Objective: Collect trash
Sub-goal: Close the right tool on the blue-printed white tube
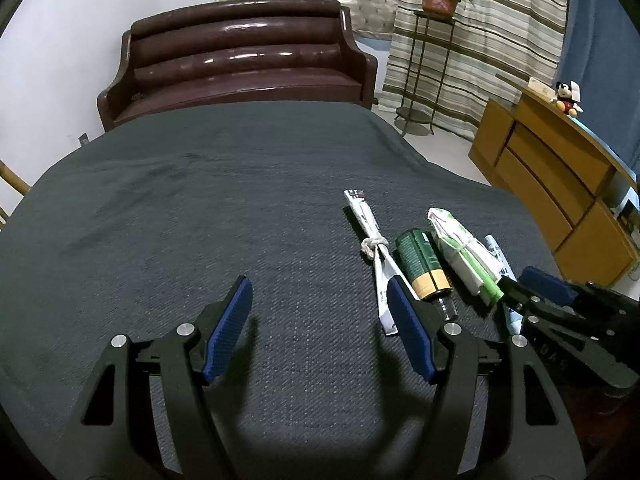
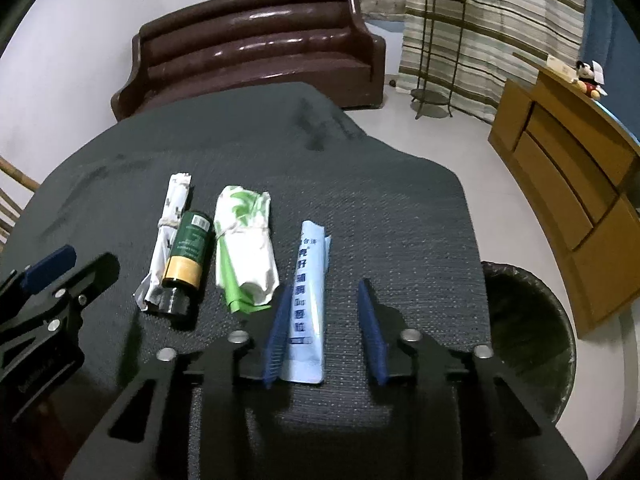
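The pale blue tube [image 2: 307, 304] lies lengthwise up the lower middle of the frame on the surface [image 2: 400, 220], between the right hand-held gripper [image 2: 326, 330]'s open, untouching pads; the left hand-held gripper [image 1: 320, 332] gapes empty.

Left wrist cam is sitting low over the grey-covered table [image 1: 200, 208], looking forward and down along its own fingers toward the brown sofa [image 1: 240, 60]. Right wrist cam is sitting just to its right, aiming the same way, slightly steeper. Both are seeing the sofa, plant stand [image 1: 424, 68], wooden cabinet [image 1: 560, 184] and the row of trash: green bottle [image 2: 188, 252] is showing right of centre in the left view, left of centre in the right view.
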A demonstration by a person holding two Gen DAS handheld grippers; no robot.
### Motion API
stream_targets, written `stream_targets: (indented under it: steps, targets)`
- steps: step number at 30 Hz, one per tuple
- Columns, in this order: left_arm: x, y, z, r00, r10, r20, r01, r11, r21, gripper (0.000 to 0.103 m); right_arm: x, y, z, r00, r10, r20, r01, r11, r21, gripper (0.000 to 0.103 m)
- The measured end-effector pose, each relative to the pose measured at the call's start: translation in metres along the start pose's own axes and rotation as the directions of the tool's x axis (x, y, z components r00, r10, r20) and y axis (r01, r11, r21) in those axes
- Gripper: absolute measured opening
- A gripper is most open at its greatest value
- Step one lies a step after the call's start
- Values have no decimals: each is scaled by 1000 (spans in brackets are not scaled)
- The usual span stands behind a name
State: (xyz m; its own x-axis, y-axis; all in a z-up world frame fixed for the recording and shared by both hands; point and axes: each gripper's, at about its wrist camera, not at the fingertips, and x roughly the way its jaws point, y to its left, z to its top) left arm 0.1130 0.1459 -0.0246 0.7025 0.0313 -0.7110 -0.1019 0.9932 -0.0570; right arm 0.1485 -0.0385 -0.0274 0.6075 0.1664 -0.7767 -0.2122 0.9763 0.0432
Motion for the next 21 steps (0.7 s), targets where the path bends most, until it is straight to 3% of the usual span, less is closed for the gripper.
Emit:
stream_targets:
  steps: [4,21]
  targets:
    - [2,1,0,1000,-3,-3,3,1000,8,69,1,-1,-1,1000,18,-8,-18,1000,3,20]
    - [31,-19,19,999,-5,-53,7,999,35,69,-1,-12,4,998,63,29,-64,997,46,19]
